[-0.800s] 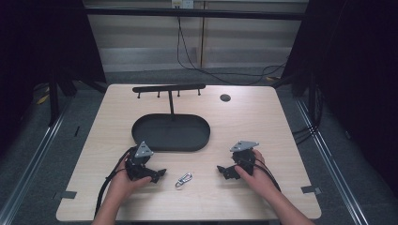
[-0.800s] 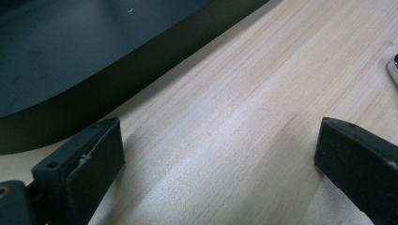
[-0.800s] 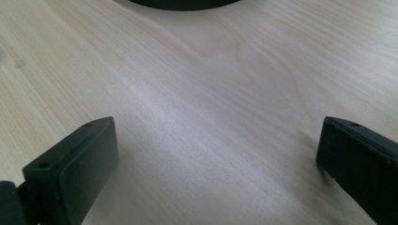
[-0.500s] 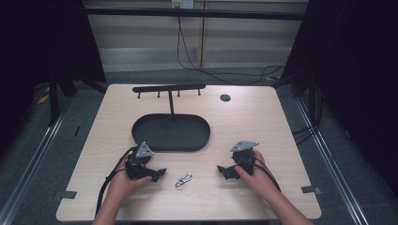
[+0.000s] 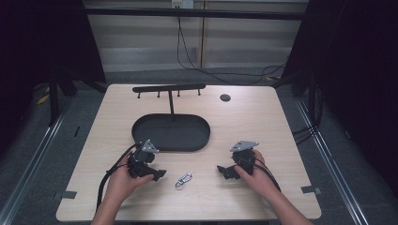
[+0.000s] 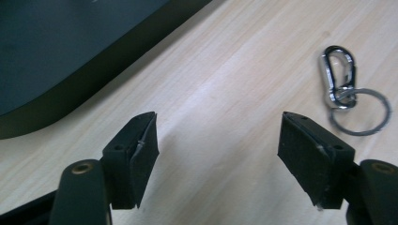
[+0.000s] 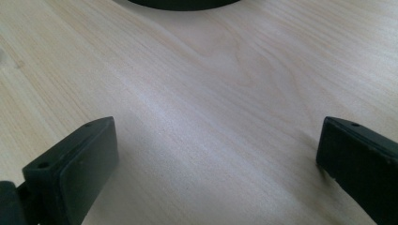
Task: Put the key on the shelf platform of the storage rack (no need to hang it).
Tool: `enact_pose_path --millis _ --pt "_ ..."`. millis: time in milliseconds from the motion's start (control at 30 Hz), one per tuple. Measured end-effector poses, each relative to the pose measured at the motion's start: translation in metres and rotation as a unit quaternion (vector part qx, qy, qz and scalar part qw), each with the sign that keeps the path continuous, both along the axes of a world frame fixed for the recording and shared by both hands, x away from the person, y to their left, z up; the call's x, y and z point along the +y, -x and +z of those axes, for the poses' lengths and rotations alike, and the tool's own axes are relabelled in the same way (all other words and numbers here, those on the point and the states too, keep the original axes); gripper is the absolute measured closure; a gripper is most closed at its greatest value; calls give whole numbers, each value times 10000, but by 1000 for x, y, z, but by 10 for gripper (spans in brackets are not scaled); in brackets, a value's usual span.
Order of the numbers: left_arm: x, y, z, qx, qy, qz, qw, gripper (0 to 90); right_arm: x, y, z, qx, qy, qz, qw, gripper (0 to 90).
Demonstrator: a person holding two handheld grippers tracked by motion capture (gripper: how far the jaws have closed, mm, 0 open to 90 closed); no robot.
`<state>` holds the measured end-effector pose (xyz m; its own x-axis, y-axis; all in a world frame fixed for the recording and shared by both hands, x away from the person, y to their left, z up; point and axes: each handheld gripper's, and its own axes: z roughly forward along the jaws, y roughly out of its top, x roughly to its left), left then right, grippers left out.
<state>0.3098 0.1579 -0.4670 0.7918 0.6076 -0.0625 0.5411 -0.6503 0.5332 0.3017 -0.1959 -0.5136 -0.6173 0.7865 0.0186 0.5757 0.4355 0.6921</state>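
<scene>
Both grippers' jaws stand wide open with nothing between them, only bare wood showing in each gap. They rest low over a light wooden table (image 5: 263, 117) with dark floor around it. On the far half of the table lies a large black oval tray (image 5: 171, 132), and behind it stands a black rack (image 5: 169, 88), a horizontal bar with short pegs on a thin post. A small dark round disc (image 5: 225, 97) sits on the table to the right of the rack, well apart from the tray.

At the near edge, a person's hands hold the two tools. The left gripper (image 5: 158, 175) is just in front of the tray's near left end, tips pointing toward the table's middle. The right gripper (image 5: 223, 170) mirrors it, pointing inward from the other side.

Between them, nearer the left gripper, lies a silver carabiner (image 5: 183, 179) with a key ring attached. In the left gripper view, the carabiner (image 6: 339, 77) lies flat beyond the right-hand jaw, untouched.
</scene>
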Motion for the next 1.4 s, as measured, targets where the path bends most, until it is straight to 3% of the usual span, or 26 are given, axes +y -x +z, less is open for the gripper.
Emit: enact_pose_path --millis 33,300,500,833,1400 --pt "-3 0 2 141 -44 -40 9999 305 0 0 0 0 1 -3 10000 0" --pt "-10 3 17 405 5 -34 9992 360 1 0 0 -7 -17 -33 10000 0" --pt "-26 8 27 598 -106 -193 9980 391 2 0 0 15 -29 -45 10000 0" --pt "-49 16 39 651 -282 -499 9962 402 2 0 0 13 -21 -51 10000 0" --pt "-71 18 29 729 -536 -550 9944 376 2 0 0 10 -21 -69 10000 0"
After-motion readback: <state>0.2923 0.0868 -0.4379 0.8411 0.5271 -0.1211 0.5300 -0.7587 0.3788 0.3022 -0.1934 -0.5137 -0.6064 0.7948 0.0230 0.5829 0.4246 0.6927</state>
